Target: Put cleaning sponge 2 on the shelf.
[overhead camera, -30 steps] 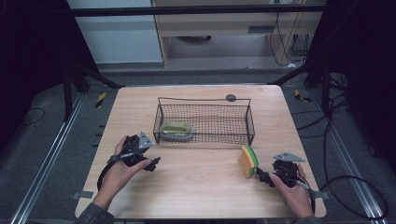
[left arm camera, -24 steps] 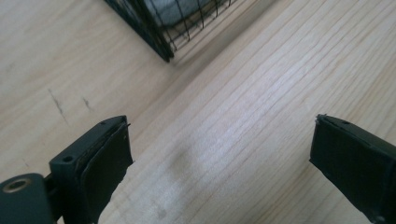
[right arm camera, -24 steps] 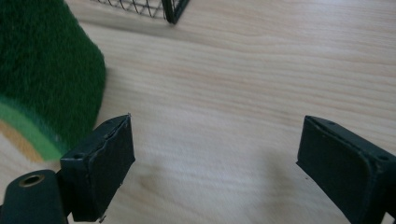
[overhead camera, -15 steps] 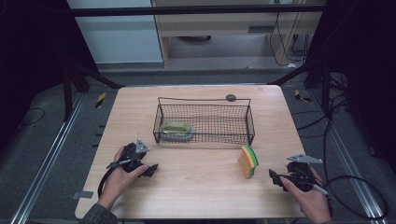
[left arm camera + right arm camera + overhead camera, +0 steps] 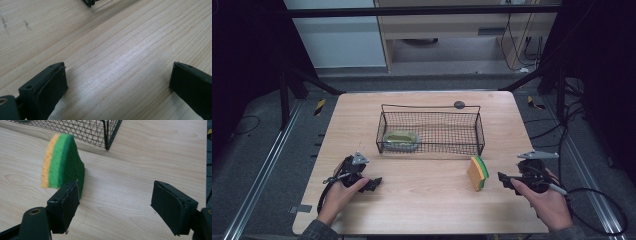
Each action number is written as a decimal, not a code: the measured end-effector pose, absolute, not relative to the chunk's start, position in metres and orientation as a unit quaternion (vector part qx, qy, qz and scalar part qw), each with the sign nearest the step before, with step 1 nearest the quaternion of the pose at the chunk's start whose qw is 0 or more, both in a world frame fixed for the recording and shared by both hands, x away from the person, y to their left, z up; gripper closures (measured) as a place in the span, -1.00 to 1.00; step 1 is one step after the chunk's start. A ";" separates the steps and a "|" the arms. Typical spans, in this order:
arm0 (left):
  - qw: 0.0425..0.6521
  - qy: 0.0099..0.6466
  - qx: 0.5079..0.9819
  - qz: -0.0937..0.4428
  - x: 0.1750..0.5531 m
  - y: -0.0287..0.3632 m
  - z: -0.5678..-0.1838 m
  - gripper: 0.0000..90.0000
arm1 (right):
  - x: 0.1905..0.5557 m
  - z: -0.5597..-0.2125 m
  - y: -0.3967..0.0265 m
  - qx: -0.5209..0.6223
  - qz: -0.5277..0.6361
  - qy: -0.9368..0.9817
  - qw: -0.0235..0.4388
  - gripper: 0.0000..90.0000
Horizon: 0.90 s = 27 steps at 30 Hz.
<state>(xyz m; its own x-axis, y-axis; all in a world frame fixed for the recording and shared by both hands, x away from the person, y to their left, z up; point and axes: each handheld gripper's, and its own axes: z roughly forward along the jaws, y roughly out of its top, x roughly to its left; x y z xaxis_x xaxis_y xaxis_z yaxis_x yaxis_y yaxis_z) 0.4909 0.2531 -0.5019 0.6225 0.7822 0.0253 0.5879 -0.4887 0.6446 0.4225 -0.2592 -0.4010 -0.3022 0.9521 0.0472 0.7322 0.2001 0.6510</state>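
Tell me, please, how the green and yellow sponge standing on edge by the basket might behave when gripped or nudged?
The sponge stands on a narrow edge, so a nudge would probably tip it flat. Its foam and fuzzy scouring layer suggest it is light and would squash between pads. The rough green face likely grips rather than slips.

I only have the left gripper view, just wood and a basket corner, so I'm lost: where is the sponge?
Observer: The sponge stands on edge on the table, just off the basket at its front right corner.
Operator: Is the right gripper holding it?
Observer: No. The right gripper sits just right of it, jaws open with nothing between them; they have just been closing.
Operator: Anything in the basket?
Observer: One olive-green oval dish, in its front left corner.
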 end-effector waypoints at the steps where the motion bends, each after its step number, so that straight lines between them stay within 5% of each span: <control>1: 0.307 0.403 0.846 0.162 0.490 0.253 -0.503 -1.00 | 0.424 -0.397 -0.257 0.561 0.291 0.753 0.186 -0.50; 11: 0.342 0.401 0.832 0.176 0.487 0.256 -0.509 -1.00 | 0.446 -0.364 -0.232 0.551 0.276 0.771 0.160 -0.51; 27: 0.341 0.401 0.831 0.177 0.487 0.256 -0.509 -1.00 | 0.471 -0.380 -0.187 0.563 0.229 0.786 0.111 -0.36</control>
